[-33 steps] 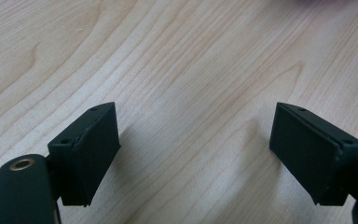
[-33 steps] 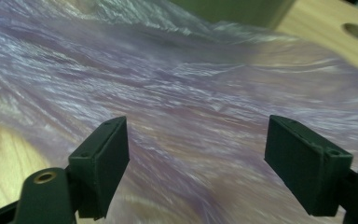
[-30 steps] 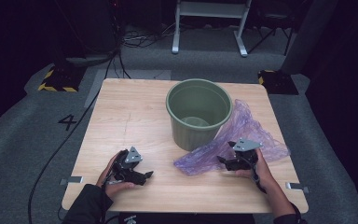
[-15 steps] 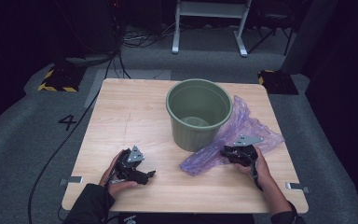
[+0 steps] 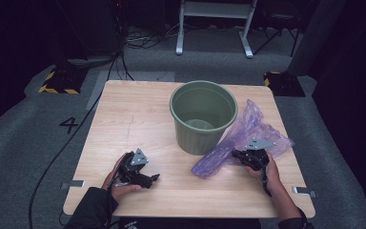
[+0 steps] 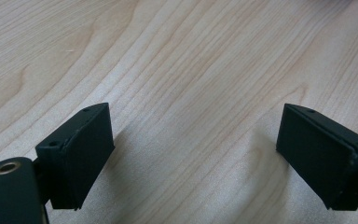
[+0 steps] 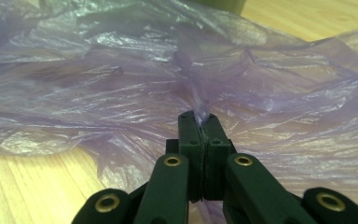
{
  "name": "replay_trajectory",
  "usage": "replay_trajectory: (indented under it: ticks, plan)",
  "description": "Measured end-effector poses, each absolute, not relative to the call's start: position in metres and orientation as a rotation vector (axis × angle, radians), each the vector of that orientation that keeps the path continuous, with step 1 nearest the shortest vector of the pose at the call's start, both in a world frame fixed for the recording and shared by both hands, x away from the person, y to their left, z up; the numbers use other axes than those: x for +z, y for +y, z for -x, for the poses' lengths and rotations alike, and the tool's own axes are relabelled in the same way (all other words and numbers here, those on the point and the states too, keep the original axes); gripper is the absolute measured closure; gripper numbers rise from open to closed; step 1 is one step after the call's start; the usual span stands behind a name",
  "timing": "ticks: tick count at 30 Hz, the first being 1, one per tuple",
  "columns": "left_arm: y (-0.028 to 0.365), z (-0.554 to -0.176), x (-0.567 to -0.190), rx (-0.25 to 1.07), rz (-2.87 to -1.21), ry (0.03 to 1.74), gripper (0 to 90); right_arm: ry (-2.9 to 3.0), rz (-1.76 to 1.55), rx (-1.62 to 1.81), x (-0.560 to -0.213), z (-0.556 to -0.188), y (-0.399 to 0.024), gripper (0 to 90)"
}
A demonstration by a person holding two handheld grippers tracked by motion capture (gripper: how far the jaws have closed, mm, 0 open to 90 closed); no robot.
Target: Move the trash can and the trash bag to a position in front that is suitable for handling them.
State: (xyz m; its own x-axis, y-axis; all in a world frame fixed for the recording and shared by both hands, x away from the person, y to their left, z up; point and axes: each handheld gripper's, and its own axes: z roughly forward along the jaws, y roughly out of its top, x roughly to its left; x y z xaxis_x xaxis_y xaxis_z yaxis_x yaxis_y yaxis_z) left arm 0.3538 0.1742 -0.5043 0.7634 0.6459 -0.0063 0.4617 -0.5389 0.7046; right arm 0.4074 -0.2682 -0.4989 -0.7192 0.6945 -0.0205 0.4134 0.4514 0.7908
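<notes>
step: lift bag into bin | right gripper point(image 7: 200, 122): just closed, pinches a fold of purple bag point(image 5: 248, 131) lying beside green bin point(image 5: 203, 116) | left gripper point(image 6: 193, 154): wide, nothing inside, over table point(image 5: 138, 114) | advice: raise slowly, keep fold from slipping

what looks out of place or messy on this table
Only the purple plastic bag: it lies crumpled and spread flat beside the green bin, not lining it. The right tool pinches a fold of it. Nothing looks spilled or damaged.

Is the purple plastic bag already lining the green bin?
No: the purple plastic bag lies crumpled on the table beside the green bin, pinched by the right gripper.
</notes>
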Motion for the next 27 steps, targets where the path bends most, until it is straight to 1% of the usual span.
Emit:
replay_trajectory:
  ticks: [14,27]
  plan:
    - [0.174,-0.354,-0.505,0.326,-2.235,0.819,10.6,2.240,-0.970,1.237,-0.478,-0.400,-0.292,89.3]
    - [0.174,-0.354,-0.504,0.333,-2.237,0.824,10.8,2.177,-0.956,1.297,-0.463,-0.393,-0.296,89.3]
